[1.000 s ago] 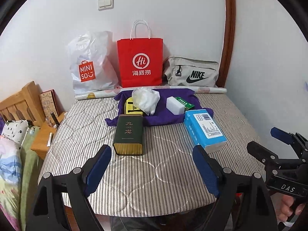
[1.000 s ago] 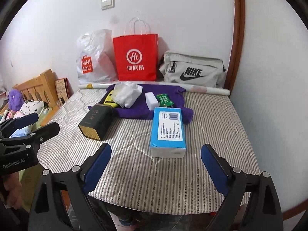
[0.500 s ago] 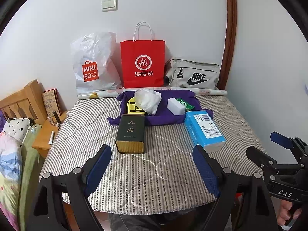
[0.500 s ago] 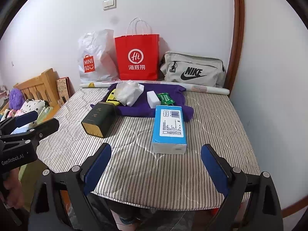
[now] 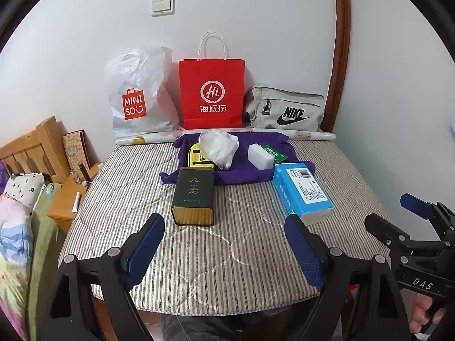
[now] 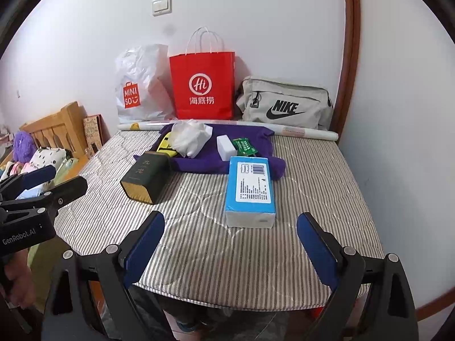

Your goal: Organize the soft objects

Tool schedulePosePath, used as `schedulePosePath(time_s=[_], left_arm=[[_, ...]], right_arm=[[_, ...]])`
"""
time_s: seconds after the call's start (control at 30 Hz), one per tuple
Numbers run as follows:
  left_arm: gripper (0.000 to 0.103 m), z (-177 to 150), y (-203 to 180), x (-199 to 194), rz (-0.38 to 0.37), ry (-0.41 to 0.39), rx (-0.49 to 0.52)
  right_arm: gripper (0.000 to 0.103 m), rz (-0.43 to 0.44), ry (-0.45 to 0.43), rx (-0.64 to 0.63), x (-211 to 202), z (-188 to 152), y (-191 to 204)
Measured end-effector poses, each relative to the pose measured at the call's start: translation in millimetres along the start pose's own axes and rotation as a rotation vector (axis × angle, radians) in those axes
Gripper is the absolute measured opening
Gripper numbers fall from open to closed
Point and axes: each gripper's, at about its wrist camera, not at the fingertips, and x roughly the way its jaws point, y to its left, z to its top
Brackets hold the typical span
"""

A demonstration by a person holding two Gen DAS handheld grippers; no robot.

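A purple cloth (image 5: 250,167) (image 6: 241,139) lies spread at the back of the striped mattress (image 5: 227,244) (image 6: 227,244). On it rest a crumpled white plastic bag (image 5: 218,147) (image 6: 189,137), a yellow pouch (image 5: 197,156), a white sponge block (image 5: 260,156) (image 6: 226,143) and a green packet (image 5: 274,153) (image 6: 244,146). A blue tissue pack (image 5: 301,191) (image 6: 251,190) and a dark green tin (image 5: 194,196) (image 6: 146,176) lie in front. My left gripper (image 5: 224,250) and right gripper (image 6: 230,250) are open and empty over the mattress's near edge.
Against the back wall stand a white Miniso bag (image 5: 136,96), a red paper bag (image 5: 212,93) and a grey Nike bag (image 5: 285,110), with a paper roll (image 5: 310,135) in front. A wooden bed frame (image 5: 31,147) and bedding are at the left.
Both grippers have pulled back and risen slightly; the mattress and objects sit a little farther away in view. Nothing on the mattress has moved.
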Motion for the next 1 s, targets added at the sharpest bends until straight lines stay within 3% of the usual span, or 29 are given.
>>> schedulePosePath(time_s=[1.0], left_arm=[[0.086, -1.1, -4.4, -1.8, -0.006, 0.002, 0.002]], right_arm=[[0.093, 0.005, 0.002, 0.003, -0.4, 2.5, -1.8]])
